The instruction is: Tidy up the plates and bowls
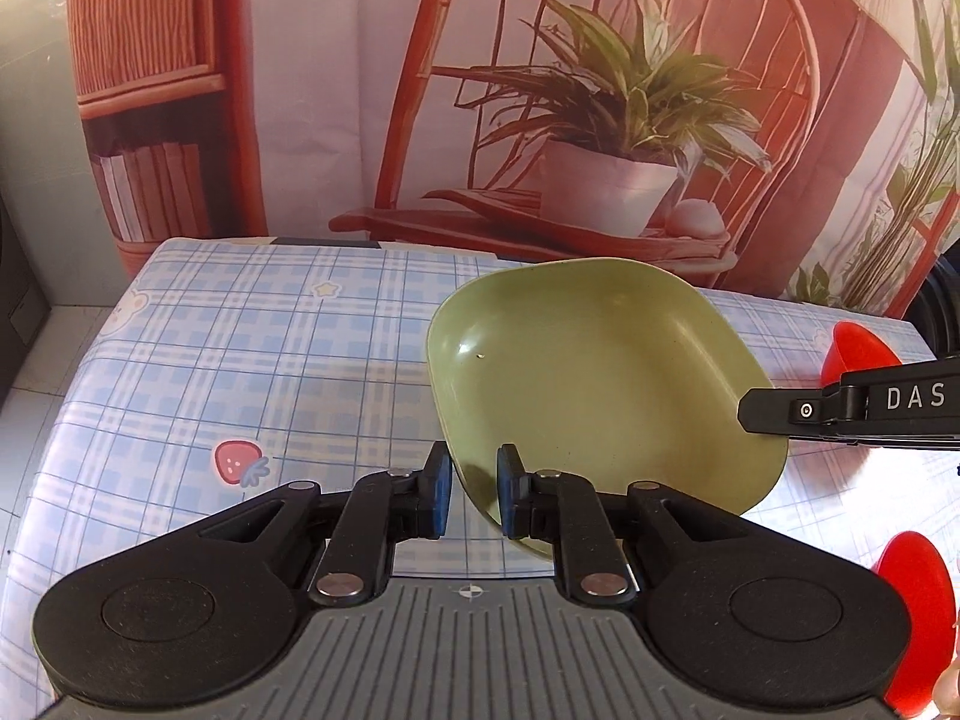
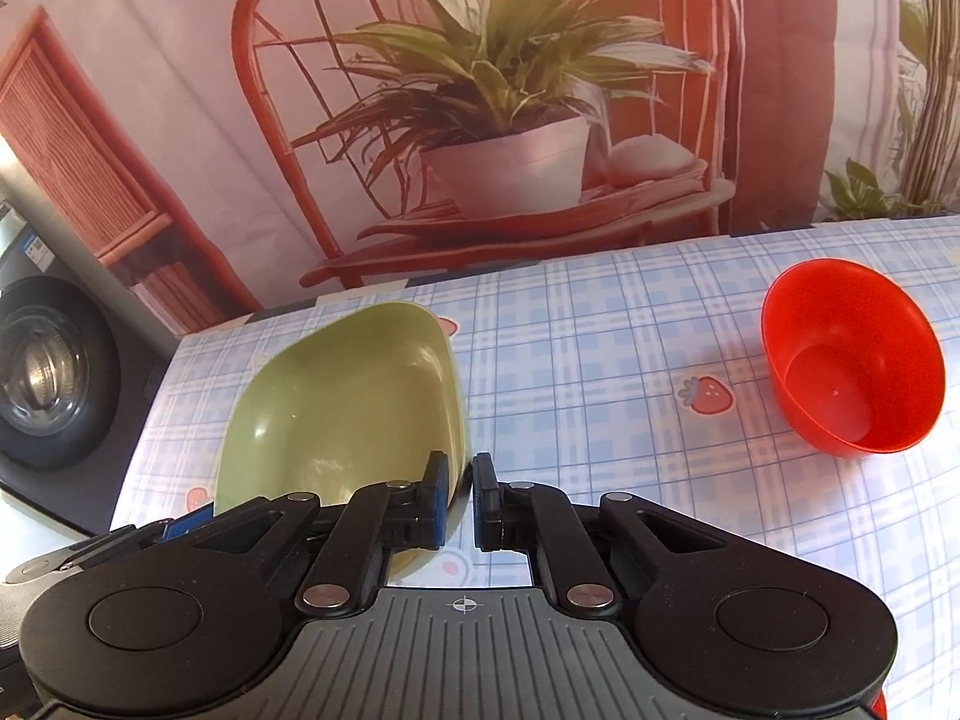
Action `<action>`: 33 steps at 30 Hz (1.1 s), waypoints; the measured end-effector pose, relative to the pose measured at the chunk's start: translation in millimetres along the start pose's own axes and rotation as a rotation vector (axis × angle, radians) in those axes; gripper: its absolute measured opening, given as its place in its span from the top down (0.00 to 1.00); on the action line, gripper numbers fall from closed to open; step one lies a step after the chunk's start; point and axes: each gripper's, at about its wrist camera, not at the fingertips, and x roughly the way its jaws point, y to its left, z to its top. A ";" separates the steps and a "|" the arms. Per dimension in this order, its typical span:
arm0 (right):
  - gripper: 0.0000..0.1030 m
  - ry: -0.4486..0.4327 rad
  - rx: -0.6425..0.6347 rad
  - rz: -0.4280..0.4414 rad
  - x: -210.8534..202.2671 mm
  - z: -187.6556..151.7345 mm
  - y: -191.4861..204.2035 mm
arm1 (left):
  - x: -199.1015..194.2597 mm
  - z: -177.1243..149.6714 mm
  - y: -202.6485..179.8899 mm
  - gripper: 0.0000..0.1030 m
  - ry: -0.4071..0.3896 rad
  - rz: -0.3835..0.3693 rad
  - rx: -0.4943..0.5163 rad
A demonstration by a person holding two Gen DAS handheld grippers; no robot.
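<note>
A green squarish plate (image 1: pixel 600 372) sits tilted over the checked tablecloth, also in the right wrist view (image 2: pixel 348 396). My left gripper (image 1: pixel 474 495) straddles the plate's near left rim, its pads a small gap apart on either side of the rim. My right gripper (image 2: pixel 461 501) is nearly shut around the plate's right rim; its finger (image 1: pixel 840 408) reaches in from the right in the left wrist view. A red bowl (image 2: pixel 852 360) stands upright on the table to the right, apart from both grippers.
The table carries a blue checked cloth (image 1: pixel 240 360) with strawberry prints. A printed backdrop (image 1: pixel 540 90) hangs behind the far edge. A washing machine (image 2: pixel 42 372) stands beyond the table's left edge. Another red piece (image 1: pixel 918 618) shows at the lower right.
</note>
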 end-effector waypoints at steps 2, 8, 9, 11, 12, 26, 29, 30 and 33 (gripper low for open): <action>0.93 -0.006 -0.002 0.007 -13.9 -1.6 1.7 | -13.4 0.2 -0.5 0.84 -0.008 -0.006 -0.009; 0.92 -0.057 -0.046 0.028 -61.5 -15.0 7.4 | -54.7 -2.9 -8.6 0.84 -0.044 0.001 -0.036; 0.92 -0.068 -0.052 0.032 -69.5 -17.8 7.6 | -63.0 -4.2 -11.3 0.83 -0.054 0.003 -0.031; 0.92 -0.086 -0.054 0.040 -83.6 -23.1 6.8 | -75.4 -6.6 -16.8 0.83 -0.067 0.006 -0.021; 0.92 -0.095 -0.049 0.046 -89.8 -25.9 5.9 | -82.6 -8.0 -20.7 0.83 -0.073 0.011 -0.010; 0.92 -0.133 0.036 0.123 -152.7 -84.6 -17.2 | -151.4 -45.2 -42.6 0.83 -0.107 -0.002 0.030; 0.92 -0.130 0.046 0.126 -161.8 -101.1 -26.5 | -159.6 -56.6 -48.2 0.83 -0.101 -0.013 0.033; 0.92 -0.130 0.056 0.129 -164.6 -107.0 -30.5 | -161.7 -59.9 -49.8 0.83 -0.099 -0.017 0.032; 0.92 -0.127 0.081 0.131 -171.3 -122.7 -40.2 | -168.3 -73.7 -54.2 0.83 -0.088 -0.035 0.027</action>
